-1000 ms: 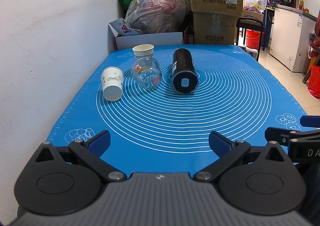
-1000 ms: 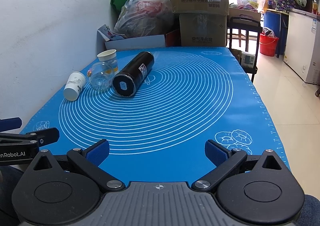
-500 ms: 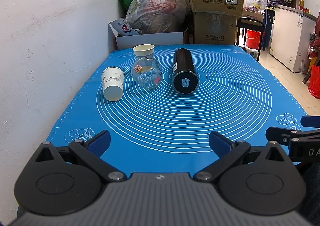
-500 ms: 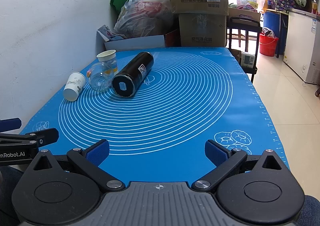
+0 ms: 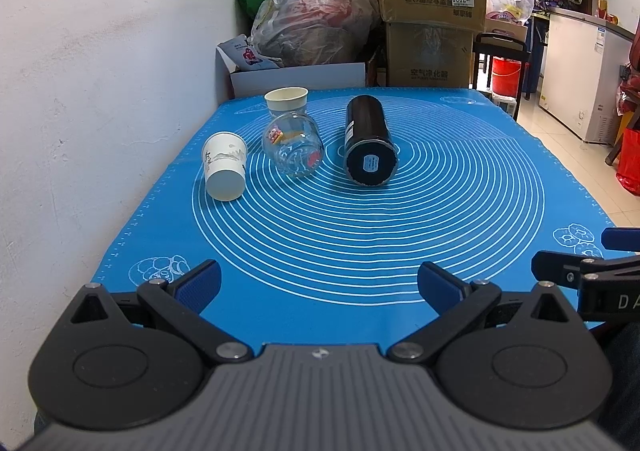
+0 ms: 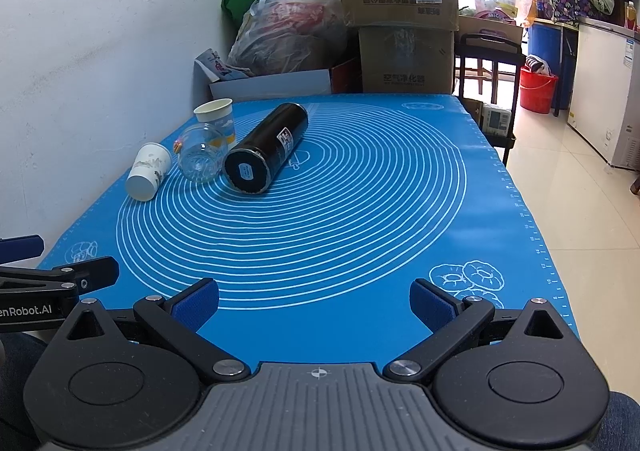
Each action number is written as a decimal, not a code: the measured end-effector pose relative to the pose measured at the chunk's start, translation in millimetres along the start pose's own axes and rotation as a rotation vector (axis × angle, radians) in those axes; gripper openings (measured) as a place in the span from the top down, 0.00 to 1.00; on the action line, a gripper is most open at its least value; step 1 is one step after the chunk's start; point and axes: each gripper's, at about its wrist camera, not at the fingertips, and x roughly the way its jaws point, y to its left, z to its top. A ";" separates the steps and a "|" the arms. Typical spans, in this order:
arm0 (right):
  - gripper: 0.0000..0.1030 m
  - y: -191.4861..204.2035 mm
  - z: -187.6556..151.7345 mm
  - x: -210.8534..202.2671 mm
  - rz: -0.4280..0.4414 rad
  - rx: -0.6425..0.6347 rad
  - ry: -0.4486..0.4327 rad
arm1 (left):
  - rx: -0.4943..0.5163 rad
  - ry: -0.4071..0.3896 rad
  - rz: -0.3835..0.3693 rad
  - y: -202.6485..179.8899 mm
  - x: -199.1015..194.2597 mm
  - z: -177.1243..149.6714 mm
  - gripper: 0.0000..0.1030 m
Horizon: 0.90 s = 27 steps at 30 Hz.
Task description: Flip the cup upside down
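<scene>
My left gripper (image 5: 319,283) hung at the near edge of the blue mat (image 5: 400,251), its blue-padded jaws spread wide with nothing between them, and my right gripper (image 6: 314,297) sat just beside it at the same edge, jaws equally spread and empty. Far ahead, toward the left side of the mat near the white wall (image 5: 100,71), a white paper cup (image 5: 224,170) lay on its side with its closed base facing me. Just to its right a clear glass jar (image 5: 294,149) also lay tipped over, with small colored pieces visible inside. Right behind the jar a second paper cup (image 5: 286,99) stood upright with its open mouth up. To the right of the jar, apart from it, a black cylindrical bottle (image 5: 368,145) lay on its side, its round labelled end pointing at me. All four were well apart from both my grippers. Beyond the mat's far edge stood stacked cardboard boxes (image 5: 430,7) and stuffed plastic bags (image 5: 316,23).
</scene>
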 end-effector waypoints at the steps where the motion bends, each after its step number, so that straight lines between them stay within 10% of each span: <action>1: 0.00 0.1 0.1 0.0 0.000 0.000 0.001 | 0.001 0.000 0.000 0.0 0.3 -0.1 0.00; 27: 0.00 -6.8 15.0 17.8 -0.015 -0.023 -0.026 | 0.015 -0.046 0.073 12.6 47.1 34.6 0.00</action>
